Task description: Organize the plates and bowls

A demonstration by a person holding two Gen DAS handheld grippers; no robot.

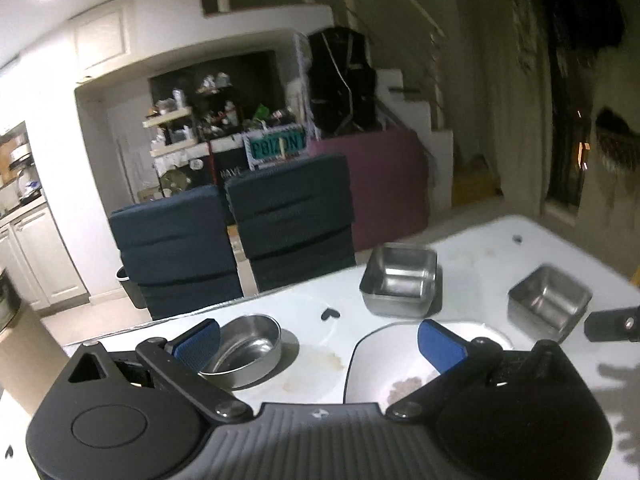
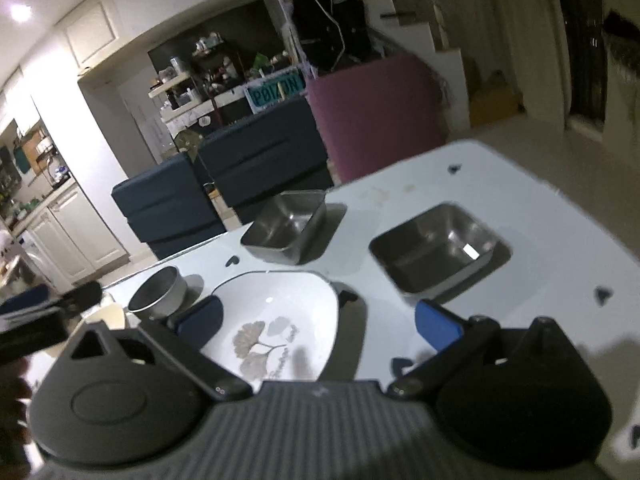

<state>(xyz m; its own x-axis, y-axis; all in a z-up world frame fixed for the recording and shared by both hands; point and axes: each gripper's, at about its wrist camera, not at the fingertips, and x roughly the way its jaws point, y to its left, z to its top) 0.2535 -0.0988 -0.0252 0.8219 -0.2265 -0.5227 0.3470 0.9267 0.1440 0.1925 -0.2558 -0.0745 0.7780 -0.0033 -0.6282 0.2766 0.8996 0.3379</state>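
Both grippers hang above a pale table (image 2: 520,184) with jaws spread and nothing between them. The left gripper (image 1: 320,344) has a round steel bowl (image 1: 244,350) at 9 o'clock and a white plate (image 1: 380,368), half hidden by its body, at 3 o'clock. From the right gripper (image 2: 318,320), the plate's leaf print is blurred; two square steel bowls (image 2: 434,246) (image 2: 286,226) sit at 12 o'clock.
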